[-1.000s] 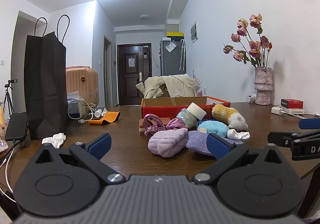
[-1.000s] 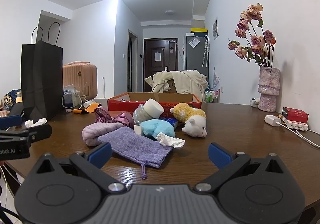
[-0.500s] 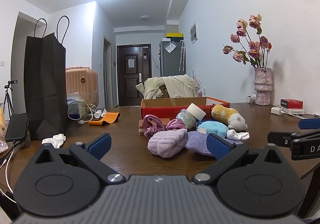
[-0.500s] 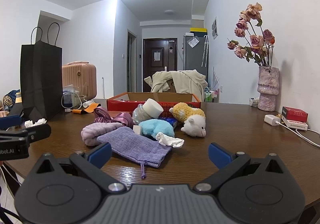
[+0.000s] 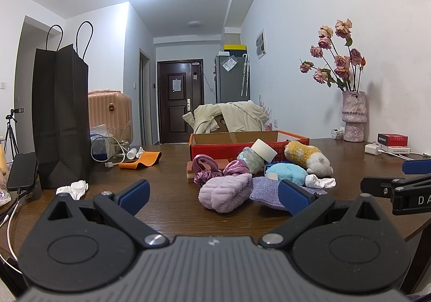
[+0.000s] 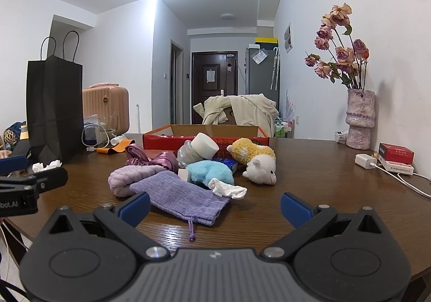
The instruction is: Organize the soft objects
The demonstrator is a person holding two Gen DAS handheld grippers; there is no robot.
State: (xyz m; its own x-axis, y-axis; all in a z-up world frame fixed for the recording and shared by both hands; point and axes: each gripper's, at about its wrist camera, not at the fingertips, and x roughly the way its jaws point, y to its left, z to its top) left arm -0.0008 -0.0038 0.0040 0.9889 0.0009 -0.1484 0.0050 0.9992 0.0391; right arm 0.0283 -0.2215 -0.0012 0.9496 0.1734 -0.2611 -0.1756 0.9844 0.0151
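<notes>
Black bag (image 5: pixel 60 119), vase (image 6: pixel 360 119) flank the soft pile (image 6: pixel 188 167)

Both wrist views are taken low over the table (image 5: pixel 167 205), facing the door (image 6: pixel 214 78) from near the pile of soft items (image 5: pixel 258 167), the left view being set leftward; pile, box (image 6: pixel 204 135) and vase (image 5: pixel 353 113) are shared.
</notes>
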